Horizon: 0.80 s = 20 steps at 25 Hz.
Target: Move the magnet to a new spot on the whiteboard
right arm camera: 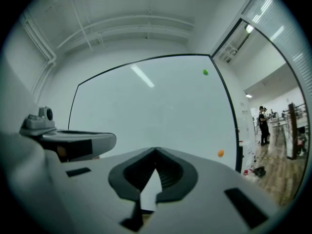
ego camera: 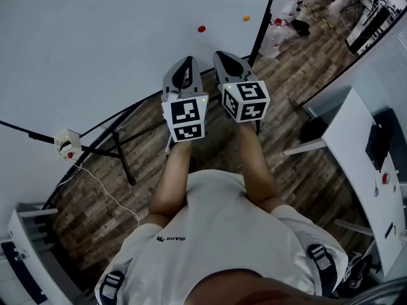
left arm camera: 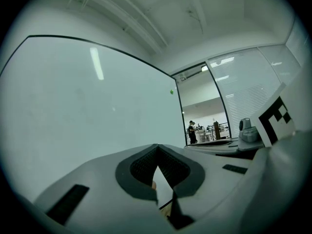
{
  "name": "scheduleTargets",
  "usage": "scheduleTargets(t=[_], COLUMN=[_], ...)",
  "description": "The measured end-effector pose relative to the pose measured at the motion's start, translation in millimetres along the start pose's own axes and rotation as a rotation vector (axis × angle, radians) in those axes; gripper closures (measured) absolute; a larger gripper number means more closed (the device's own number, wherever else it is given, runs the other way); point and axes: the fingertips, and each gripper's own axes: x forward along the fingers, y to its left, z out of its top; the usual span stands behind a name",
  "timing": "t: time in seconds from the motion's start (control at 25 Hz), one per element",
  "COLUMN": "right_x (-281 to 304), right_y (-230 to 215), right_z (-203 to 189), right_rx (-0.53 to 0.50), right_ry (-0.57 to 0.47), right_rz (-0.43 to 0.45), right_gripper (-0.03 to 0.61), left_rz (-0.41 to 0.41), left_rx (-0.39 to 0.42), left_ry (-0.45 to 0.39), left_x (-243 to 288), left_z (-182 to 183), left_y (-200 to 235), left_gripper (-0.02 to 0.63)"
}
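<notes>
The whiteboard [ego camera: 95, 43] fills the upper left of the head view. On it a red magnet [ego camera: 201, 28] sits just beyond my grippers, and an orange magnet [ego camera: 246, 18] lies near the board's right edge. My left gripper [ego camera: 186, 60] and right gripper [ego camera: 220, 56] are side by side, pointing level at the board and short of it. Both are shut with nothing between the jaws. In the left gripper view the left gripper [left arm camera: 157, 146] faces the whiteboard [left arm camera: 87, 111], with a green magnet [left arm camera: 171, 91] high on it. Ahead of the right gripper [right arm camera: 156, 150] are a green magnet [right arm camera: 205, 72] and an orange magnet [right arm camera: 221, 153].
The board stands on a black frame with legs [ego camera: 122, 154] on a wooden floor. A small white box [ego camera: 67, 143] hangs by a cable at its lower left. A white table [ego camera: 356, 138] stands to my right. People [right arm camera: 263, 123] stand in the far room beyond the board's right edge.
</notes>
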Motion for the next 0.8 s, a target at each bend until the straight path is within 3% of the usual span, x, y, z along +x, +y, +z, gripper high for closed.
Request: scheduleTargets(t=[0.8], right_x=[50.6], right_y=[-17.2], right_z=[-26.2], right_rx=[-0.022], right_ry=[0.007], right_rz=[-0.015], right_gripper=[0.563], left_rz=[0.015], left_rx=[0.000], left_ry=[-0.002], left_x=[6.3], left_z=[-5.3], left_y=[18.9], left_gripper=[0.611])
